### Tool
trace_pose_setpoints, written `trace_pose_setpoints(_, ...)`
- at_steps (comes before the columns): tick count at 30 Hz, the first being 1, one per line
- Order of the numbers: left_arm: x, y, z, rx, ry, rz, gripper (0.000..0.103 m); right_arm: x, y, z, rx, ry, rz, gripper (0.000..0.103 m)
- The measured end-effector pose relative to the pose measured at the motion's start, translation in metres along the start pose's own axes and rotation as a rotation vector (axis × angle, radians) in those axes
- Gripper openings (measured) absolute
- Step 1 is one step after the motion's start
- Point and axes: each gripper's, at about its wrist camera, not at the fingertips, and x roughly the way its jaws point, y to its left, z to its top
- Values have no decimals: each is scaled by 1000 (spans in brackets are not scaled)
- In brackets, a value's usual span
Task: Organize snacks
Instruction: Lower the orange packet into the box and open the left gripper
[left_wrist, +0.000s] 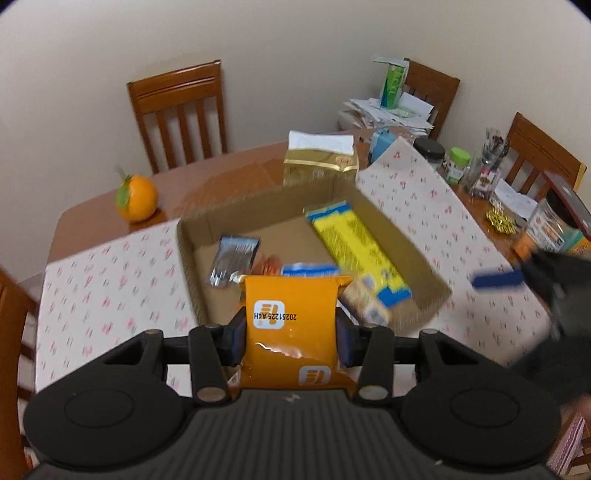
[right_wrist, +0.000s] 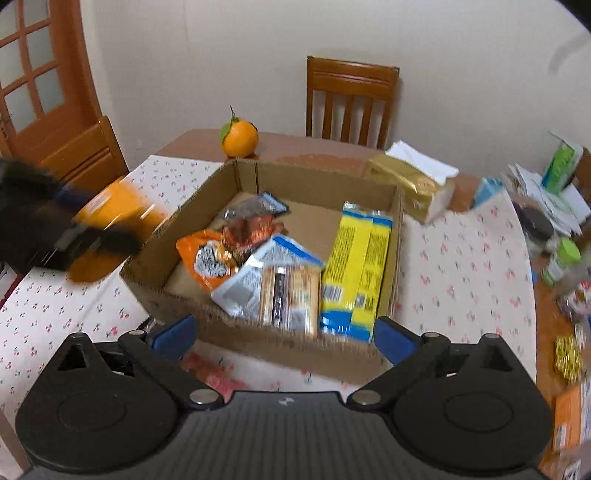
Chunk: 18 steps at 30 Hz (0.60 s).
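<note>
left gripper (left_wrist: 291, 332) is clamping an orange snack packet (left_wrist: 291, 314), carrying it toward the cardboard box (right_wrist: 207, 184) at 12 o'clock for stowing. right gripper (right_wrist: 284, 334) is hanging with jaws apart, empty, over the box's near wall.

Home dining rm: wood chairs (left_wrist: 177, 110), clothed table (left_wrist: 110, 280).

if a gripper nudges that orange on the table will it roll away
Probably: the orange looks round and sits free on the bare wooden table, apart from the cardboard box. Its stem and leaf might make it wobble. It likely feels firm, heavy for its size.
</note>
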Motion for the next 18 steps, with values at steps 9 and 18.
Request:
trace_pose_setpoints(9, 75, -8, 53, 18, 11, -1, 45, -14, -6, -20, 35, 2, -51, 103)
trace_pose_setpoints(18, 114, -15, 82, 22, -12, 35, 70, -15, -23, -32, 86, 32, -97, 103)
